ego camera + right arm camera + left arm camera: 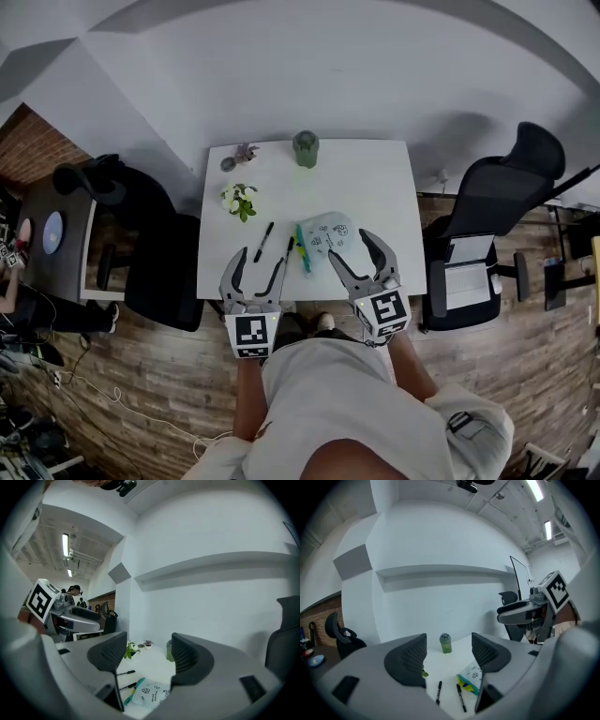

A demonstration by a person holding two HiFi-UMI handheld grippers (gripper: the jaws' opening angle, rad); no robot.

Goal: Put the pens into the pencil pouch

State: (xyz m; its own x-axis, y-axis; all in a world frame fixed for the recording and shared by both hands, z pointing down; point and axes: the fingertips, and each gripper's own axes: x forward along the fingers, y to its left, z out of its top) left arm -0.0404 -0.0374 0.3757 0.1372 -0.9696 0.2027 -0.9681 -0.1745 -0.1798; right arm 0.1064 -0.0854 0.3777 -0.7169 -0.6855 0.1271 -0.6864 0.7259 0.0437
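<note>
Pouch (325, 234) lies at frame centre on the white tabletop (375, 183). Two black pens lie to its left: left pen (263, 241) and right pen (287, 251), the latter just beside the pouch. Left gripper (262, 264) and right gripper (349, 246) hover at the tabletop's lower edge, fingers spread wide, holding nothing. Green jar (306, 148) stands at the top edge.

I see a smooth, matt white table (375, 187) over a wood-plank floor (141, 375). The pencil pouch (325, 234) looks like soft printed cloth. The pads (410, 656) of the left gripper (449, 641) are dark, ribbed, matt.
</note>
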